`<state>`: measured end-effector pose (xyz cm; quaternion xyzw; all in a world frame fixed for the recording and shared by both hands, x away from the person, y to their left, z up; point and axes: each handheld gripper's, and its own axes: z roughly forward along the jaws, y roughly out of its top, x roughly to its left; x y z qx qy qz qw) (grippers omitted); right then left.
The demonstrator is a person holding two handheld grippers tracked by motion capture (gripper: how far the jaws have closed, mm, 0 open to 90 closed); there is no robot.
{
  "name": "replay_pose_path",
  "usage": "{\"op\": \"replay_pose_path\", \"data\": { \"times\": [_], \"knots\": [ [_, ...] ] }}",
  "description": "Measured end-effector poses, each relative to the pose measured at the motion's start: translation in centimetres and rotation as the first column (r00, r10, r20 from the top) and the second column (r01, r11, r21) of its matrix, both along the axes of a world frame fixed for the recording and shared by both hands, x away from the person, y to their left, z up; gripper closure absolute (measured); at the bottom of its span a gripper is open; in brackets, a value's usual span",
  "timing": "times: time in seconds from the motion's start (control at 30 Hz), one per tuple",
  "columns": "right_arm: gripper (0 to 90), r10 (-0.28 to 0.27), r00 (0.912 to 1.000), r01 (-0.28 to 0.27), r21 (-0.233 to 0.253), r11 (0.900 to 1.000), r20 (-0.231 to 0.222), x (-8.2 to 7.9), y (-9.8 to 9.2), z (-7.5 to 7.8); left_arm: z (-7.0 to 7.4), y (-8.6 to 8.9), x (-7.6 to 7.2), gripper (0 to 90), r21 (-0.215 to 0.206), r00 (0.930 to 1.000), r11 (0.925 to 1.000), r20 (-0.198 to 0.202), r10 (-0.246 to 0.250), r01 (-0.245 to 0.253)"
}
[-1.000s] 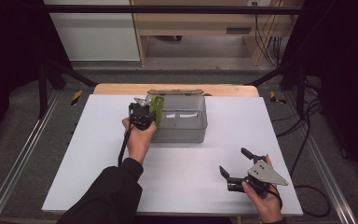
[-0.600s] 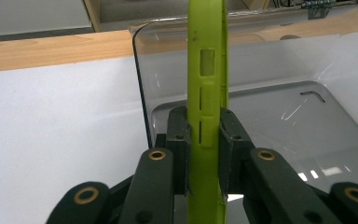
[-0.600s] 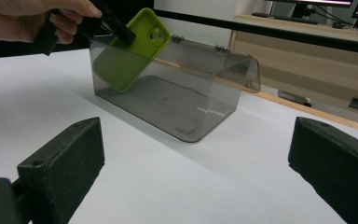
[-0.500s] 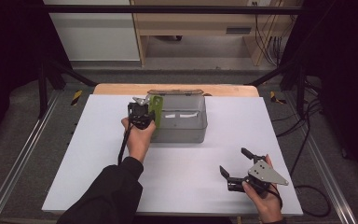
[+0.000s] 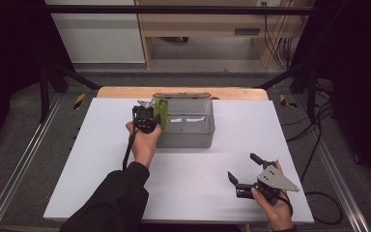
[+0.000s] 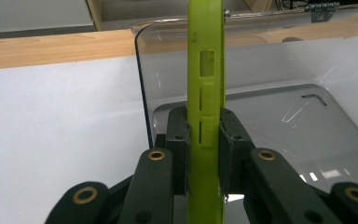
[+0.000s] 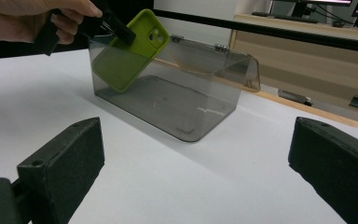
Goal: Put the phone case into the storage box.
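A lime-green phone case (image 7: 129, 50) hangs edge-on, tilted, partly inside the left end of a clear smoky plastic box (image 5: 189, 126). My left gripper (image 6: 204, 140) is shut on the case's lower part (image 6: 207, 88), both black pads pressed on its sides; in the high view this gripper (image 5: 146, 117) sits at the box's left rim. My right gripper (image 5: 244, 169) rests open near the table's front right, jaws wide apart with nothing between them, pointing toward the box (image 7: 177, 93).
The box's open lid (image 7: 214, 56) lies folded back toward the far wooden edge (image 5: 125, 92). A white tabletop (image 5: 101, 159) surrounds the box. Metal frame rails (image 5: 24, 159) run along both sides.
Almost nothing has moved. The left gripper holds the green case at the box's left end as before, and the right gripper stays put.
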<state>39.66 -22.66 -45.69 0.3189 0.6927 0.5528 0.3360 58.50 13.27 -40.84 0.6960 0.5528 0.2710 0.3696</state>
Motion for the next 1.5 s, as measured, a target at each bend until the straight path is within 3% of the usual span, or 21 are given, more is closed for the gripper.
{"op": "replay_pose_path", "data": {
  "times": [0.93,1.5],
  "knots": [
    [3.6,0.003,1.0,-0.003,0.0,1.0,-0.008,0.05,0.0,-0.07,-0.1,0.01,0.16,74.8,0.04,0.9996,0.9992,0.028,0.0,-0.001],
    [3.6,0.003,0.9999,-0.003,0.004,1.0,-0.01,0.07,-0.02,-0.1,-0.21,-0.1,0.24,72.9,0.041,0.9993,0.9991,0.037,0.001,-0.003]
  ]
}}
